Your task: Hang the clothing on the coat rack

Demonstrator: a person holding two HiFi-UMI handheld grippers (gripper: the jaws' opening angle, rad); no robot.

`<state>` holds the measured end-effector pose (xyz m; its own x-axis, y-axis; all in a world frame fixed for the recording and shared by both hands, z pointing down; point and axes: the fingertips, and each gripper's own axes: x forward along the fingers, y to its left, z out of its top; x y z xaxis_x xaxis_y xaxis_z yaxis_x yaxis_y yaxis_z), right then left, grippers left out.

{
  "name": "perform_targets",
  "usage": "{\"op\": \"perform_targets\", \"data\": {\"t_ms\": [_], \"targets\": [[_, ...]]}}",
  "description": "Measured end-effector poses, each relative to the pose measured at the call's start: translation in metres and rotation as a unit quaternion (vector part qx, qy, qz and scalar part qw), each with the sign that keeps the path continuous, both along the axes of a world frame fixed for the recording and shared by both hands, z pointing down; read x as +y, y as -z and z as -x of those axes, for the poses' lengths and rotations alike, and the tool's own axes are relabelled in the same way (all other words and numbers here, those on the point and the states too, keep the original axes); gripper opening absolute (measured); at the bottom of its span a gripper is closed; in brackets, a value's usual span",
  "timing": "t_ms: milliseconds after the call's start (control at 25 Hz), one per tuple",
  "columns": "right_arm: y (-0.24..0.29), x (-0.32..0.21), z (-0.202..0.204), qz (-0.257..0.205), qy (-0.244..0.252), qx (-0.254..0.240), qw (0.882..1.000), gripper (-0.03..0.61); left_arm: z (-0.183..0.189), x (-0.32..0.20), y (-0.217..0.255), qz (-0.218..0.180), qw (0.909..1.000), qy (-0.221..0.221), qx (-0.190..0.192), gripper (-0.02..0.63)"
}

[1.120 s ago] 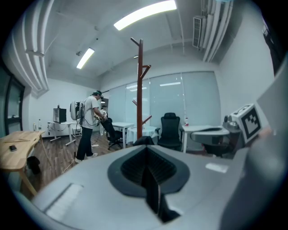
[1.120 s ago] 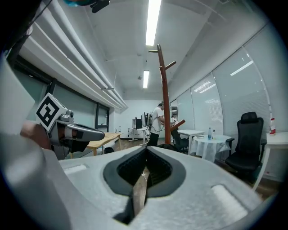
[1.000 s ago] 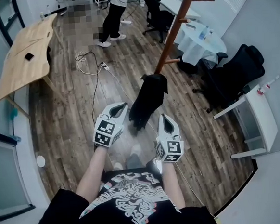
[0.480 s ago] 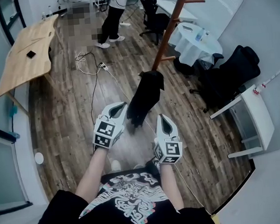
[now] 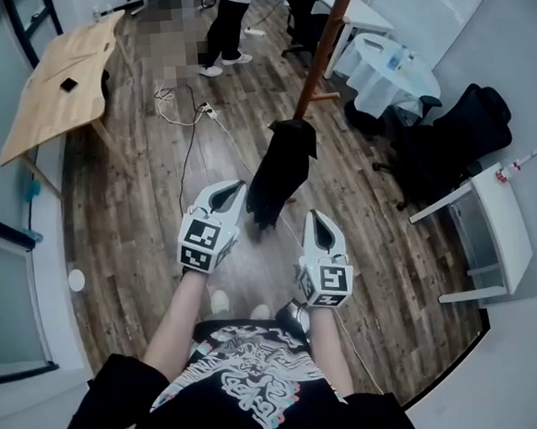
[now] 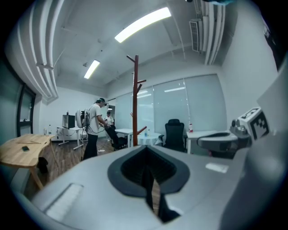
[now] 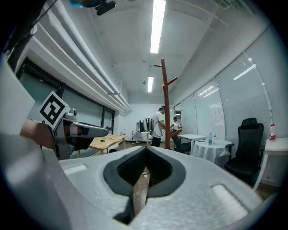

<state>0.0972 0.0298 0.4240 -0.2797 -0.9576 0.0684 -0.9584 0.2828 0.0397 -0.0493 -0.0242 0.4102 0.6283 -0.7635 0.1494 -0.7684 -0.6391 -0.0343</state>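
With the black clothing (image 5: 280, 166) apparently hanging from a low peg of the coat rack (image 5: 327, 42), your left gripper (image 5: 233, 190) and right gripper (image 5: 315, 218) hold their jaws pressed together, empty, so nothing seems left to do.

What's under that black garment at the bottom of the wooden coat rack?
Only wooden floor shows around the black garment. It covers the coat rack's lower end, so the base and anything beneath are hidden.

Wooden table (image 5: 46, 120) — black office chair (image 5: 457, 134)
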Motion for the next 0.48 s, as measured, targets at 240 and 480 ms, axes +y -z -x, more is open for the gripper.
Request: {"op": "perform_targets", "data": {"t_ms": [240,480], "targets": [[0.002,-0.002,-0.016,-0.004,0.004,-0.009,1.0,-0.002,-0.017,0.002,0.001,-0.003,1.0,-0.001,0.001,-0.011],[0.003,-0.005,-0.031,-0.006,0.0,-0.011,1.0,-0.002,-0.035,-0.001,0.001,-0.004,0.9999,-0.011,-0.001,-0.011]]}}
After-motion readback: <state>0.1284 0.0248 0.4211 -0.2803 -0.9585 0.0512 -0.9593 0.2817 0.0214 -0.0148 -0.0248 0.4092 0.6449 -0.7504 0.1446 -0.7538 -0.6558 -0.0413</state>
